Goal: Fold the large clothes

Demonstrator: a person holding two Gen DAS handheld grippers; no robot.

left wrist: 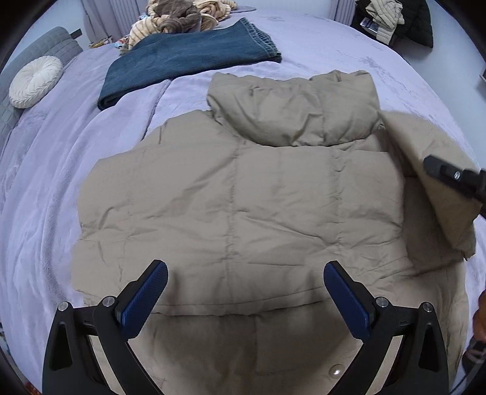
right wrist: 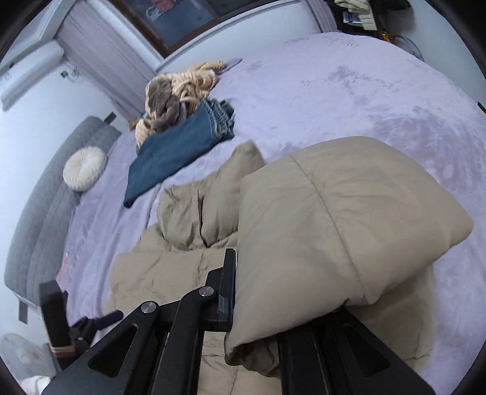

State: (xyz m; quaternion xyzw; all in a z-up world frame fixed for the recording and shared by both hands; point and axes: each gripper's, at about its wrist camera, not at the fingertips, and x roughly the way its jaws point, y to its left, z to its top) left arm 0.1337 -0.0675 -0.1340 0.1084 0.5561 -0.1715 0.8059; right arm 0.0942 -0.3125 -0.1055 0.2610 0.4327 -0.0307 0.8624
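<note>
A beige puffer jacket (left wrist: 243, 188) lies flat on the lavender bed cover (left wrist: 45, 182), its hood (left wrist: 291, 112) at the far end. My left gripper (left wrist: 246, 291) hovers open over the jacket's near hem, with nothing between its blue pads (left wrist: 145, 303). At the right edge of the left wrist view, my right gripper (left wrist: 449, 176) holds the jacket's sleeve (left wrist: 440, 212) lifted off the bed. In the right wrist view that gripper (right wrist: 240, 291) is shut on the sleeve (right wrist: 334, 228). The sleeve bulges over and hides the right finger, with the jacket body (right wrist: 170, 273) below.
Folded blue jeans (left wrist: 188, 63) lie beyond the hood, with a heap of tan and brown clothes (left wrist: 182, 18) behind them. A round white cushion (left wrist: 35, 82) leans on the grey headboard (left wrist: 48, 42) at the left. More clothes (left wrist: 391, 18) are piled at the far right.
</note>
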